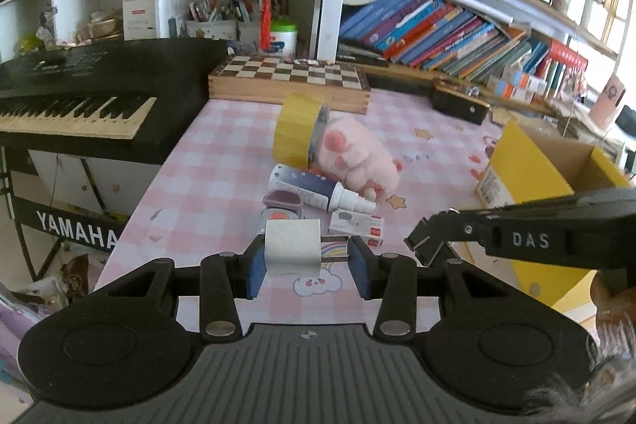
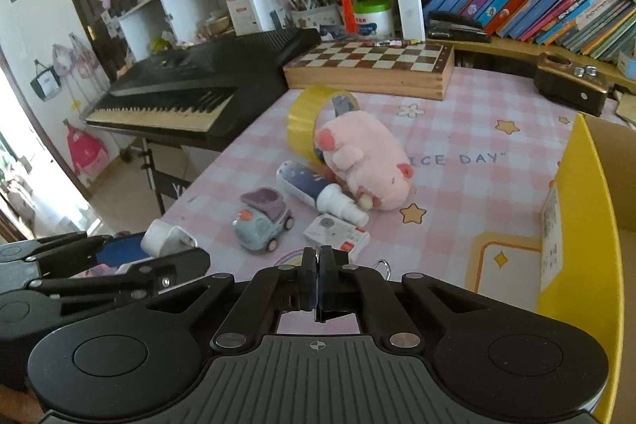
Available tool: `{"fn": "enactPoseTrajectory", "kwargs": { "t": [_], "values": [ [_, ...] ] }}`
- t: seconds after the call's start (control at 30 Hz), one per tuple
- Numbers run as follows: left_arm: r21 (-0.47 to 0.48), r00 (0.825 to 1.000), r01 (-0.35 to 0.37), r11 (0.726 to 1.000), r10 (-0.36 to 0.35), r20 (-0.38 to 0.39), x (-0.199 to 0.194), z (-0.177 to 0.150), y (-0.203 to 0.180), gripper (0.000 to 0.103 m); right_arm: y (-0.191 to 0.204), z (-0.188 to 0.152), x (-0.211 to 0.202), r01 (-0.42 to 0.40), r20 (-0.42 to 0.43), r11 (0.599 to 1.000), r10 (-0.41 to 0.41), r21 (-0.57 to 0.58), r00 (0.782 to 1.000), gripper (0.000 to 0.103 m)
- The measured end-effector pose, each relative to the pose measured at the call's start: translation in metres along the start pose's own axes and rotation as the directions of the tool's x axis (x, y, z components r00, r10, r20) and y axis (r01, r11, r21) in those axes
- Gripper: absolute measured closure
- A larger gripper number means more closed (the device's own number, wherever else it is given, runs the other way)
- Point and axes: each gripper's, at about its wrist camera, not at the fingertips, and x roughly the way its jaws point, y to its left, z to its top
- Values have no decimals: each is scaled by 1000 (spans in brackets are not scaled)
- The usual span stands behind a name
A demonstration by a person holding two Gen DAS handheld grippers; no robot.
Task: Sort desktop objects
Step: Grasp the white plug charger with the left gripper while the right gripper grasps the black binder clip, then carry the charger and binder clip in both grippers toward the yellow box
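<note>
My left gripper (image 1: 306,261) is shut on a white charger plug (image 1: 293,245); its metal prongs rest against the right pad. It hangs above the near edge of the pink checked table (image 1: 222,153). In the right wrist view, the plug (image 2: 165,239) and left gripper (image 2: 131,257) show at lower left. My right gripper (image 2: 318,261) is shut with nothing between its fingers, and its tip (image 1: 423,243) hovers right of the plug. On the table lie a grey toy car (image 2: 262,225), a spray bottle (image 2: 318,191), a pink plush pig (image 2: 365,161), a yellow tape roll (image 2: 308,118) and a small white box (image 2: 338,235).
An open yellow cardboard box (image 2: 576,205) stands at the table's right side. A black keyboard (image 1: 79,94) borders the left, a wooden chessboard case (image 1: 290,78) the back. Bookshelves rise behind. A dark wooden device (image 2: 568,86) sits at back right.
</note>
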Motion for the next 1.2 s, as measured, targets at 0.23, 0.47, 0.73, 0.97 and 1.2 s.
{"fn": "enactPoseTrajectory", "kwargs": {
  "t": [0.23,0.47,0.73,0.97,1.2],
  "values": [
    [-43,999,47,998,-47,2,-24,-8,7,63,15,-12,-29,7,23,1000,-7,-2,1000,101],
    [-44,995,97,994,-97,8,-50,-19,10,63,29,-32,-57,24,40,999,-26,27,999,101],
    [-24,991,135,991,-135,9,-81,-39,11,63,48,-58,-82,39,49,998,-41,52,998,101],
    [-1,990,141,990,-141,22,-109,-53,12,63,65,-81,-103,43,58,997,-47,69,997,101],
    [28,984,174,984,-175,27,-133,-65,6,63,75,-105,-129,66,88,993,-74,97,993,101]
  ]
}}
